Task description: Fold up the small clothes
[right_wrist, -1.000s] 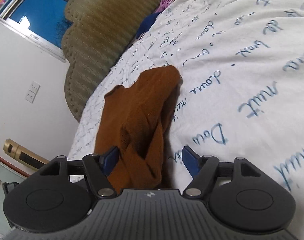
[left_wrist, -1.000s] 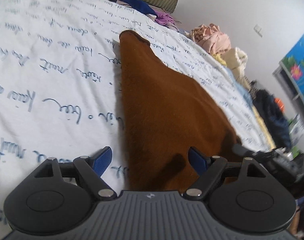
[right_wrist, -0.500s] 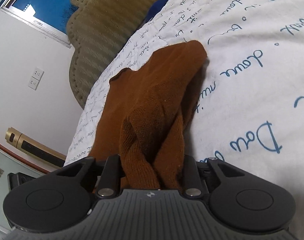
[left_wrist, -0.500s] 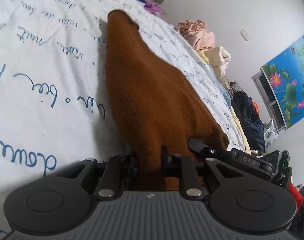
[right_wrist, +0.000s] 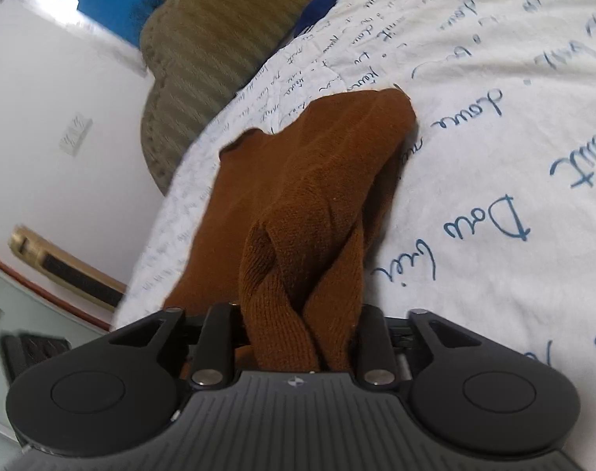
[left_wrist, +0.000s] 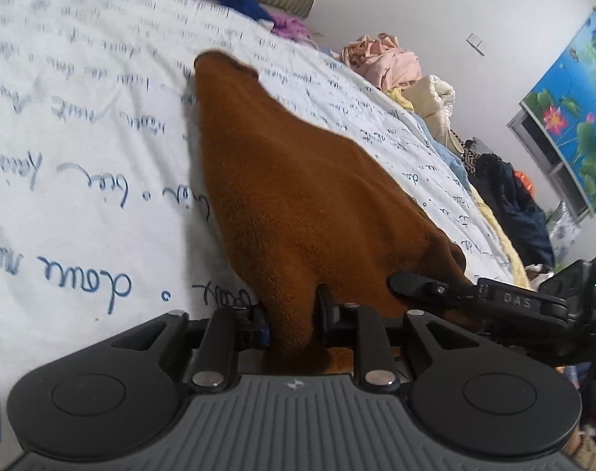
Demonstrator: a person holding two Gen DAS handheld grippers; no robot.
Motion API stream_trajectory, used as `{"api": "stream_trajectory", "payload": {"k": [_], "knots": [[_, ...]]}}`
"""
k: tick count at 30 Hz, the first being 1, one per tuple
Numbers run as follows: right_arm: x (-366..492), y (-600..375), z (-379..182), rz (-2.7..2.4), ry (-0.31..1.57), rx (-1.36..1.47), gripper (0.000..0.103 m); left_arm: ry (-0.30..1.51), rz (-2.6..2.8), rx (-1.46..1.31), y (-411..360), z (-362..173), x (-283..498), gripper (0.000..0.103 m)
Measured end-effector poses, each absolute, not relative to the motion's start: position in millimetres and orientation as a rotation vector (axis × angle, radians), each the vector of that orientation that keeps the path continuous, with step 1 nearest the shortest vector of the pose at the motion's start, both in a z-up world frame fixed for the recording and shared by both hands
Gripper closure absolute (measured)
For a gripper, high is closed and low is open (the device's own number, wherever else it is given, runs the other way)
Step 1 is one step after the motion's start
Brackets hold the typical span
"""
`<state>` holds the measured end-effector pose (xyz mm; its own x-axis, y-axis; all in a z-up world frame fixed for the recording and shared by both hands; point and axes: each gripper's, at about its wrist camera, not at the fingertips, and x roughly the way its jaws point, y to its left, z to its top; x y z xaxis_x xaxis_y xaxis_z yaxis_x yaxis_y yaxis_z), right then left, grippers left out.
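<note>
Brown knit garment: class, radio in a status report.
Left gripper and right gripper both clamp the brown garment, jaws easing open. Far end on bedsheet. Nothing blocking.

Each gripper, the left gripper (left_wrist: 292, 316) and the right gripper (right_wrist: 300, 329), has a ribbed grey housing flanked by two round black discs. Black linkage arms carry silver screws. Another black unit reads "DAS" in pale letters beside a green light.

1. Brown garment (right_wrist: 321, 204): knitted cloth, matt, fuzzy.
2. Bed sheet (left_wrist: 82, 149): white printed cloth, matt, faintly crinkled.
3. Left tool (left_wrist: 292, 320), right tool (right_wrist: 300, 327): matt black plastic, shiny metal pins.
</note>
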<state>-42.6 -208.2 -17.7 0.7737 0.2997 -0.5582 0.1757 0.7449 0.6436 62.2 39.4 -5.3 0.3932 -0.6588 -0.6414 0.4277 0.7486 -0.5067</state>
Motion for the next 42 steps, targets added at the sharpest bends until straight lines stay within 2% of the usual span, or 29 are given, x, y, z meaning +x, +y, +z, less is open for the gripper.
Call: {"api": "stream_trajectory", "payload": {"k": [1, 4, 5, 8, 11, 16, 19, 33, 42], "knots": [[-44.5, -203.8, -13.7, 0.071, 0.699, 0.707, 0.059, 0.920, -0.687, -0.250, 38.7, -0.4, 57.9, 0.074], [-51.2, -194.4, -4.8, 0.052, 0.693, 0.632, 0.046, 0.881, -0.640, -0.174, 37.5, 10.7, 46.1, 0.060], [-53.4, -192.3, -3.8, 0.044, 0.694, 0.619, 0.045, 0.873, -0.618, -0.159, 38.1, 13.3, 42.4, 0.054], [-59.3, -187.1, -3.7, 0.019, 0.701, 0.579, 0.044, 0.859, -0.560, -0.124, 41.0, 18.9, 33.0, 0.049], [-68.2, -180.5, -3.3, 0.006, 0.697, 0.542, 0.037, 0.867, -0.505, -0.092, 42.0, 20.8, 23.6, 0.039], [-77.1, -169.3, -1.3, 0.000, 0.696, 0.491, 0.023, 0.876, -0.467, -0.064, 44.2, 21.1, 11.1, 0.038], [-80.1, -161.1, 0.6, -0.007, 0.702, 0.440, 0.019, 0.875, -0.451, -0.061, 46.0, 22.2, 6.1, 0.038], [-106.1, -147.5, -0.6, -0.033, 0.692, 0.398, 0.015, 0.865, -0.400, -0.051, 58.2, 23.5, -18.2, 0.037], [-119.2, -122.6, -2.0, -0.110, 0.682, 0.197, 0.010, 0.864, -0.347, -0.024, 61.4, 13.3, -28.2, 0.035]]}}
